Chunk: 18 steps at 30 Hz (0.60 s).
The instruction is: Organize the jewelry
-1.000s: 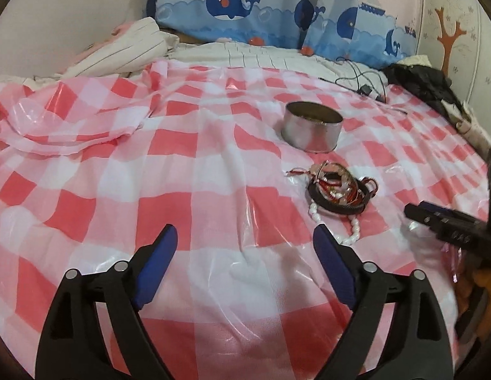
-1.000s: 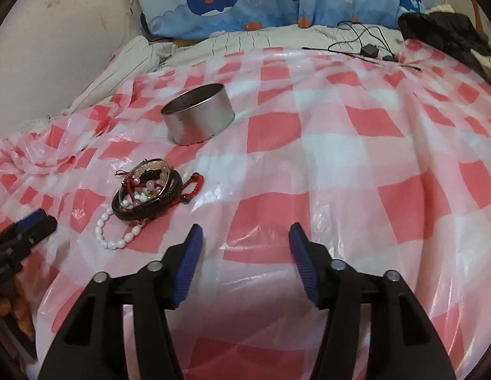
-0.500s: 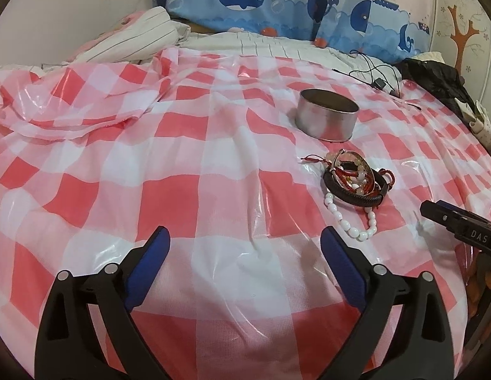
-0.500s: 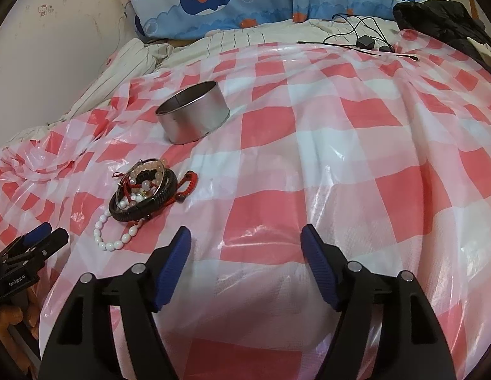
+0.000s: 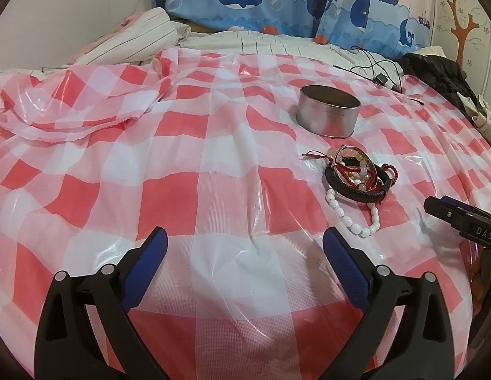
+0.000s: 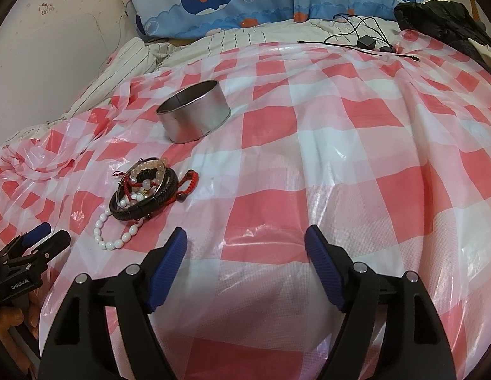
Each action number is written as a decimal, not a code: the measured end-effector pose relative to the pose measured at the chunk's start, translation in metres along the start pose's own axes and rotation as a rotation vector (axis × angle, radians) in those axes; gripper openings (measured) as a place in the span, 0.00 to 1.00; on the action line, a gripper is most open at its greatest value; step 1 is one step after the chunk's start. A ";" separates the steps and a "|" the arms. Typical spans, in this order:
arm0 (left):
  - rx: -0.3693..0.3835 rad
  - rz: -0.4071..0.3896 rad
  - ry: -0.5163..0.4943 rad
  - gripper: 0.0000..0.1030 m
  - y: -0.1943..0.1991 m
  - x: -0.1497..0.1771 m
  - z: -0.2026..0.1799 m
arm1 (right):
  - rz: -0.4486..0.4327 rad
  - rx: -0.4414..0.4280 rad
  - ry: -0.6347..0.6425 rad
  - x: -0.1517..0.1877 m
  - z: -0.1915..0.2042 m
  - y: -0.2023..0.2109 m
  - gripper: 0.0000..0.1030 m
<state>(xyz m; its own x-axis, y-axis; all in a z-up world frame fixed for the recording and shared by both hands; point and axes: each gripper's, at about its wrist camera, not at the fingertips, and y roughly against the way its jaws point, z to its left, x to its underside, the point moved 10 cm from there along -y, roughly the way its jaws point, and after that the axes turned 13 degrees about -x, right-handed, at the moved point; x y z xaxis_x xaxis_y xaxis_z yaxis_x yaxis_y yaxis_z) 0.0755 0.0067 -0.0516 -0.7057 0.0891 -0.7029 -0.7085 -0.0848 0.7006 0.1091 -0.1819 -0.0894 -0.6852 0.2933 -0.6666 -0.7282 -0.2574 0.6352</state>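
A heap of bracelets (image 5: 356, 175) lies on the red-and-white checked plastic sheet (image 5: 213, 190): a black braided band, red cords, bead strings and a white bead bracelet (image 5: 350, 220) trailing toward me. Behind it stands a round metal tin (image 5: 328, 114), open at the top. My left gripper (image 5: 244, 253) is open and empty, to the left of the heap. In the right wrist view the heap (image 6: 147, 190) and tin (image 6: 194, 115) lie at the left. My right gripper (image 6: 245, 247) is open and empty, to the right of the heap.
Whale-print pillows (image 5: 277, 3) and striped bedding (image 5: 134, 44) lie at the back. A black cable with a charger (image 6: 362, 42) and dark clothing (image 6: 445, 22) lie at the far right. The sheet is bunched at the left (image 5: 71, 110).
Both grippers have drawn back and tilted a little, so the tin and the bracelets sit slightly lower in view. The right gripper's jaws have opened wider. The jewelry has not moved.
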 end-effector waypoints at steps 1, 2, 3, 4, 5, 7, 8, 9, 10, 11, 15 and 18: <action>-0.001 0.001 0.000 0.92 0.000 0.000 0.000 | 0.000 0.000 0.000 0.000 0.000 0.000 0.73; -0.002 0.001 -0.001 0.92 -0.001 0.000 0.000 | 0.000 0.000 0.000 0.000 0.000 0.000 0.73; -0.002 0.001 -0.001 0.92 -0.001 0.000 0.000 | 0.000 0.001 0.000 0.000 0.000 0.000 0.73; -0.001 0.001 -0.001 0.92 0.000 0.000 0.000 | 0.000 0.001 -0.001 0.000 0.000 0.000 0.73; -0.002 0.001 -0.001 0.92 -0.001 0.000 0.000 | 0.000 0.001 -0.001 0.000 0.000 0.000 0.73; -0.002 0.001 -0.002 0.92 -0.001 0.000 0.000 | 0.000 0.001 0.000 0.000 0.000 0.000 0.73; -0.003 0.002 -0.002 0.92 -0.001 0.000 0.000 | 0.000 0.001 0.000 0.000 0.000 0.000 0.73; -0.004 0.002 -0.003 0.92 -0.001 0.001 0.000 | 0.000 0.001 -0.001 0.000 0.001 0.000 0.74; -0.005 0.003 -0.004 0.92 -0.001 0.001 0.000 | 0.000 0.001 -0.001 0.000 0.000 0.000 0.74; -0.005 0.003 -0.004 0.92 -0.002 0.001 0.000 | 0.000 0.001 -0.001 0.000 0.001 0.000 0.74; -0.006 0.003 -0.004 0.92 -0.001 0.001 0.000 | 0.000 0.001 -0.001 0.000 0.001 0.000 0.74; -0.006 0.003 -0.005 0.92 -0.002 0.001 0.000 | 0.000 0.001 -0.001 0.000 0.001 0.000 0.74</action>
<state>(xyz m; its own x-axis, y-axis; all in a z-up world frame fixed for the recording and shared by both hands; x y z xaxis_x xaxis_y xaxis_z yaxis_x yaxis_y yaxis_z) 0.0760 0.0073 -0.0532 -0.7080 0.0939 -0.6999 -0.7062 -0.0911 0.7022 0.1091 -0.1813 -0.0893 -0.6850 0.2940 -0.6666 -0.7284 -0.2563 0.6354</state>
